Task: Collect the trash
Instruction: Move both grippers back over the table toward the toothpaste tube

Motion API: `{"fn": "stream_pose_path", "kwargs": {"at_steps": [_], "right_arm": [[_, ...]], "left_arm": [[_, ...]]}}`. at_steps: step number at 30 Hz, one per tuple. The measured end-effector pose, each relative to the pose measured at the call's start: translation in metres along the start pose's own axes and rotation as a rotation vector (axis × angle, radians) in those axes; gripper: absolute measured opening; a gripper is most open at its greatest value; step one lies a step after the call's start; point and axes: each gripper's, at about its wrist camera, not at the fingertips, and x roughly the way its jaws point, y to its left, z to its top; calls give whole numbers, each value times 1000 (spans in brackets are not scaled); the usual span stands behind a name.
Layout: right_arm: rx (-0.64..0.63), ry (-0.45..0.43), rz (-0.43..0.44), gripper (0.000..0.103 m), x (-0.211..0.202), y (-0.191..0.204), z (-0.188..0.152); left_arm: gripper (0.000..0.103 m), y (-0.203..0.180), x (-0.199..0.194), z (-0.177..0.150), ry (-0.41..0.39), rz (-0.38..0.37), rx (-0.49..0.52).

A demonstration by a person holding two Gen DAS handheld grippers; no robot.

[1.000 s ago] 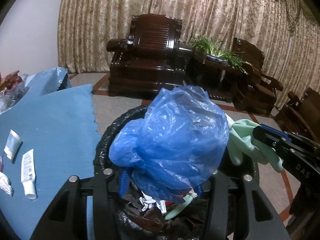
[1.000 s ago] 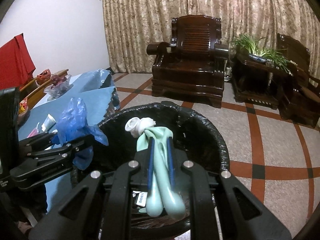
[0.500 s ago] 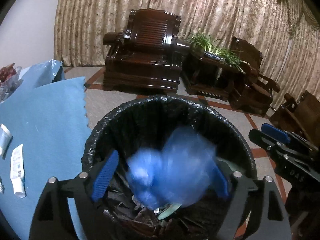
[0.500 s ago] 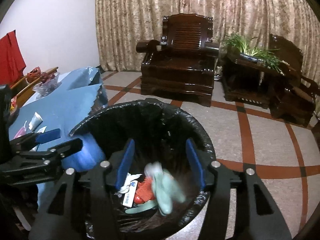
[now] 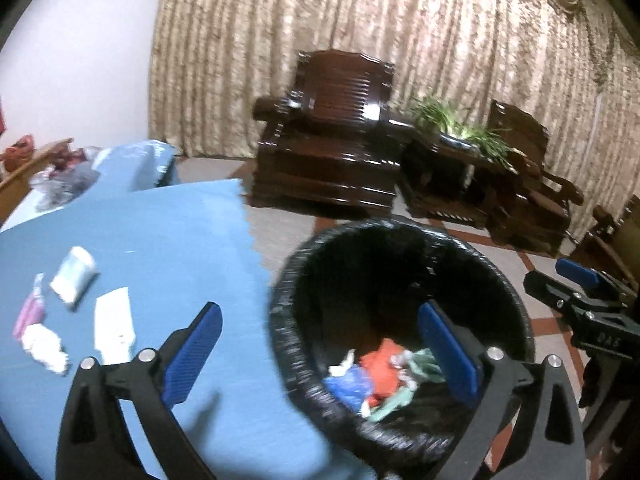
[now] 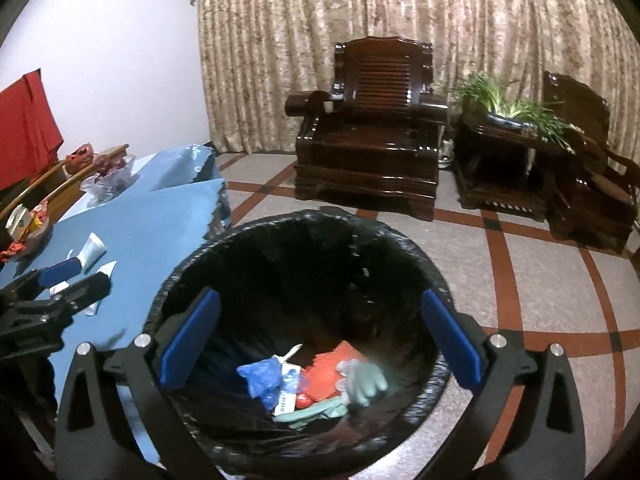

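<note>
With both hand-held grippers (left (image 5: 320, 354), right (image 6: 318, 338)) now spread empty, crumpled blue plastic bag (image 6: 262, 378) and mint-green rubber glove (image 6: 366, 384) are lying inside the black-lined round bin (image 6: 400, 248); white tubes (image 5: 114, 326) are waiting on the blue worktop (image 5: 168, 240).

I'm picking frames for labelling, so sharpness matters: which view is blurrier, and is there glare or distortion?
Left wrist view: motion-smeared throughout, the white tube streaked. Right wrist view: sharper, trash bin rim crisp, only the green glove soft. Both: fisheye bending, dark corners, highlights on the glossy armchair.

Gold patterned curtains (image 6: 400, 20) cover the back wall, dark wooden armchairs (image 6: 372, 128) sit on a tiled floor (image 6: 540, 272) with red stripes.
</note>
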Motion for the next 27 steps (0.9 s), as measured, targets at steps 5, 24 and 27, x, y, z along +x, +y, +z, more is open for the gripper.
{"fn": "stream_pose_path", "kwargs": {"at_steps": [5,24,27], "right_arm": [[-11,3,42,98,2,23,5],[-179,-2,268,98,18,170,24],[-205,0,301,98,23,196,25]], "left_arm": [[97,31,-27,-12,-13,87,-37],[97,163,-104,-52,-40,370,-191],[97,177,-109,-54,-41,388,-202]]}}
